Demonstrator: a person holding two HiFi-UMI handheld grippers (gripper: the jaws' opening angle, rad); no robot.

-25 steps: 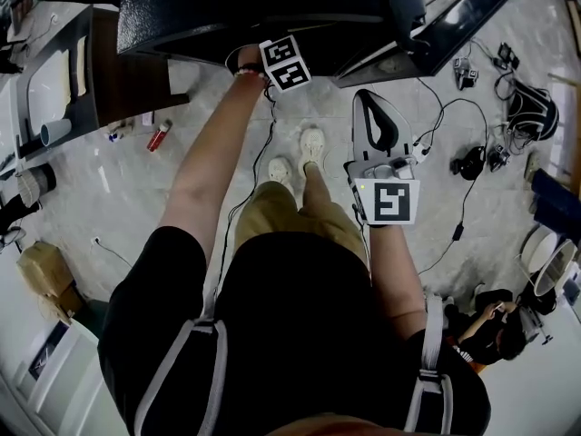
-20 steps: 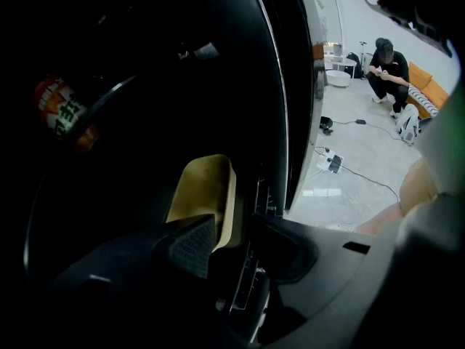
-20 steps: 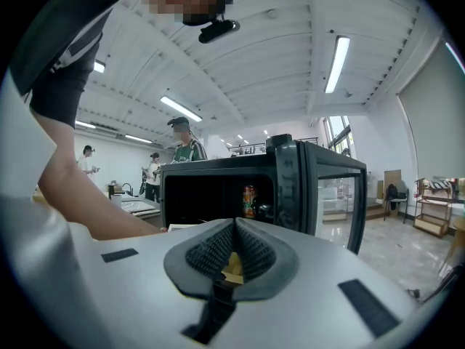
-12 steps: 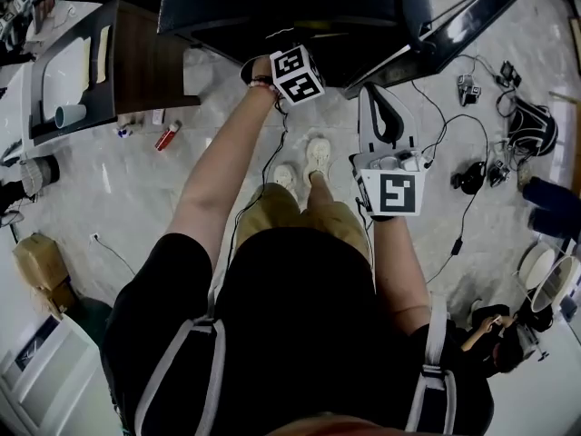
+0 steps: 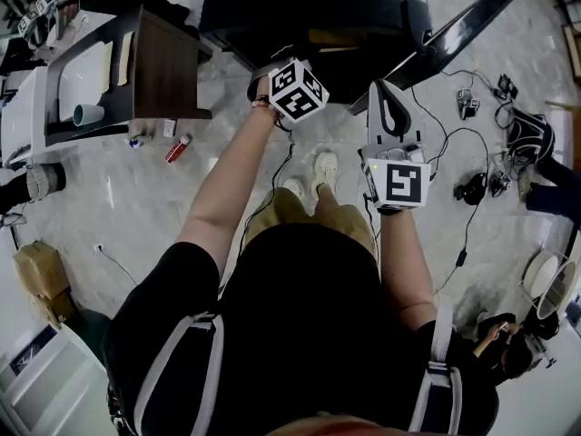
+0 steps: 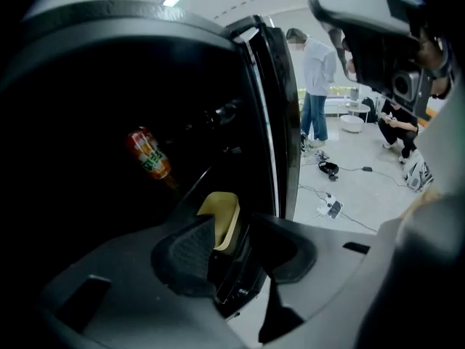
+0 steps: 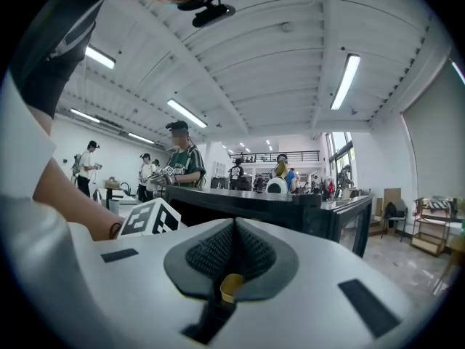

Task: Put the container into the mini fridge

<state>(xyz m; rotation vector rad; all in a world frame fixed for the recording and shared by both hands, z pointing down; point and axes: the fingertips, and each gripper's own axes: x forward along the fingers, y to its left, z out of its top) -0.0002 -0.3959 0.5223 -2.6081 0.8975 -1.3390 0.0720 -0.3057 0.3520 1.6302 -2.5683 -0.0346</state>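
The black mini fridge (image 5: 300, 7) stands open at the top of the head view, its door (image 5: 454, 34) swung out to the right. A tan container (image 5: 338, 36) shows inside it. In the left gripper view the container (image 6: 221, 217) sits just past the jaws, in the dark fridge interior. My left gripper (image 6: 229, 242) is open at the fridge mouth, its jaws apart with the container's edge seen through the gap. My left gripper (image 5: 298, 90) shows its marker cube just below the fridge. My right gripper (image 5: 386, 98) hovers beside the door, shut and empty (image 7: 234, 249).
A bottle with a red label (image 6: 149, 155) lies deeper in the fridge. A side table (image 5: 163, 71) with a cup (image 5: 89, 114) stands to the left. A red bottle (image 5: 178, 148) lies on the floor. Cables and gear (image 5: 472, 184) litter the right side. People stand beyond.
My left gripper has pulled back a little from the fridge opening. My right gripper has risen closer to the door. The head view has shifted, showing more of the side table.
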